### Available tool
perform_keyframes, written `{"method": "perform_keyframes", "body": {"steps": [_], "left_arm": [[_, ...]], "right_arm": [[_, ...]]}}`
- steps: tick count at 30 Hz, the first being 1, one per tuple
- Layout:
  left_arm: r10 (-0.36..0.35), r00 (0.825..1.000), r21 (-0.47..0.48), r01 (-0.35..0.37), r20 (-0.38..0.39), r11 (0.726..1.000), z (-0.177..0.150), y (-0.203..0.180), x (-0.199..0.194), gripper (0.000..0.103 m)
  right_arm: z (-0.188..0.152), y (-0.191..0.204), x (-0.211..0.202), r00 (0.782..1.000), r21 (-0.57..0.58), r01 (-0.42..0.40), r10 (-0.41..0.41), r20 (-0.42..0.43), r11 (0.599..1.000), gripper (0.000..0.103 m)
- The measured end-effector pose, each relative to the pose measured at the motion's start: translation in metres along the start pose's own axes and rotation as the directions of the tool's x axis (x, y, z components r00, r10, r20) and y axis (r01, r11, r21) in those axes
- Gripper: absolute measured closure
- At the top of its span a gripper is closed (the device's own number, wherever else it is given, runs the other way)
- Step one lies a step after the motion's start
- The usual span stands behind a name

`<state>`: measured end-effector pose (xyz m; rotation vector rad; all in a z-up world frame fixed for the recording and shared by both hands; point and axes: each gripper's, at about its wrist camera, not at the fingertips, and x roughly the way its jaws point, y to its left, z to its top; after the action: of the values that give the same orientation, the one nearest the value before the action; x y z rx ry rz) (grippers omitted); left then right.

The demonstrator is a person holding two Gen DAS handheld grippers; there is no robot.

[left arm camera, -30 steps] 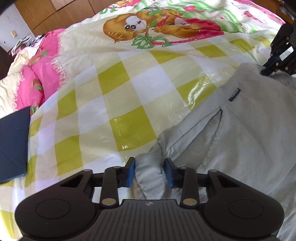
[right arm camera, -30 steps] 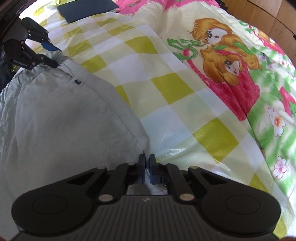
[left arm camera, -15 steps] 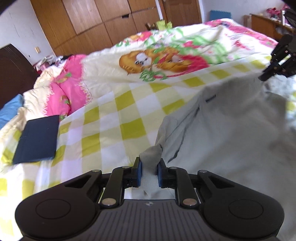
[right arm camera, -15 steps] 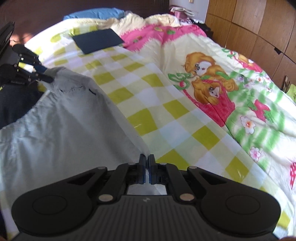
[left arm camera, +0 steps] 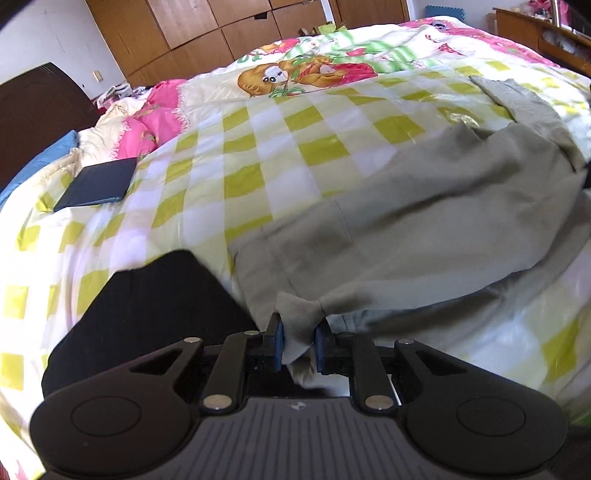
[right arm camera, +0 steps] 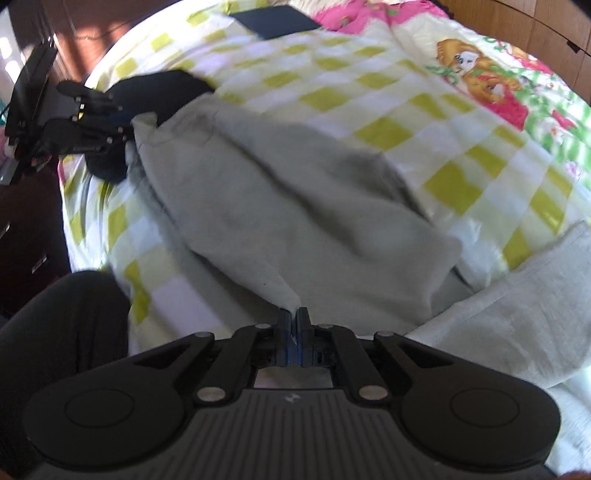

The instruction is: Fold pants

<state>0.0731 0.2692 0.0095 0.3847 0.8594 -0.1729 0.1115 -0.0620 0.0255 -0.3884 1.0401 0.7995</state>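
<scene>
The grey pants (left arm camera: 424,221) lie stretched across the checked bedspread (left arm camera: 258,155). My left gripper (left arm camera: 298,334) is shut on a bunched corner of the pants between its blue pads. My right gripper (right arm camera: 293,319) is shut on another edge of the pants (right arm camera: 295,206), and the cloth runs taut away from it. In the right wrist view the left gripper (right arm camera: 125,123) shows at the upper left, holding the far corner of the pants.
A black garment (left arm camera: 147,306) lies beside the pants on the left. A dark blue flat case (left arm camera: 96,182) rests near the pink pillows. A pale cloth (right arm camera: 517,314) lies to the right. A person's dark-clad leg (right arm camera: 62,332) is at the lower left. Wooden wardrobes (left arm camera: 221,33) stand behind the bed.
Both grippers have drawn back across the bed with the pants in them, so the pants now lie stretched out. The left jaws have narrowed on the cloth. The black garment has come into view.
</scene>
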Motion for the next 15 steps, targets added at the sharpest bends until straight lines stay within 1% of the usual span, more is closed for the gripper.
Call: {"method": "perform_keyframes", "body": {"steps": [3,4,6,9,10,12,13,14,15], "left_arm": [[0.005,1.000,-0.008,-0.005,0.016,1.000,-0.012,-0.002,-0.013,0.072],[0.022,1.000,0.002,-0.022,0.020,1.000,-0.016,-0.004,-0.016,0.071],[0.062,0.998,0.024,-0.062,0.011,0.998,-0.024,-0.005,-0.015,0.066],[0.085,0.996,0.016,-0.085,0.023,0.996,-0.032,-0.008,-0.012,0.065],[0.100,0.995,0.019,-0.100,0.028,0.995,-0.033,-0.011,-0.013,0.063],[0.150,0.988,0.056,-0.151,0.034,0.987,-0.035,-0.017,-0.013,0.053],[0.185,0.982,0.081,-0.187,0.037,0.979,-0.036,-0.021,-0.014,0.043],[0.210,0.977,0.101,-0.213,0.041,0.972,-0.038,-0.023,-0.017,0.040],[0.219,0.975,0.100,-0.222,0.043,0.970,-0.038,-0.022,-0.021,0.040]], "right_arm": [[-0.008,0.009,0.004,0.999,0.018,-0.012,0.013,-0.042,1.000,0.100],[-0.012,0.014,0.004,0.999,0.003,-0.001,0.002,-0.051,1.000,0.099],[-0.015,0.019,0.005,0.998,-0.016,0.027,-0.027,-0.048,1.000,0.097],[-0.021,0.027,0.009,0.995,-0.064,0.073,-0.077,-0.061,0.995,0.094],[-0.022,0.029,0.010,0.994,-0.078,0.079,-0.084,-0.072,0.994,0.088],[-0.023,0.031,0.013,0.992,-0.084,0.092,-0.099,-0.082,0.992,0.080],[-0.024,0.031,0.012,0.991,-0.087,0.096,-0.103,-0.087,0.992,0.080],[-0.026,0.030,0.011,0.990,-0.082,0.104,-0.111,-0.086,0.991,0.080],[-0.027,0.030,0.008,0.990,-0.070,0.113,-0.118,-0.080,0.991,0.080]]}}
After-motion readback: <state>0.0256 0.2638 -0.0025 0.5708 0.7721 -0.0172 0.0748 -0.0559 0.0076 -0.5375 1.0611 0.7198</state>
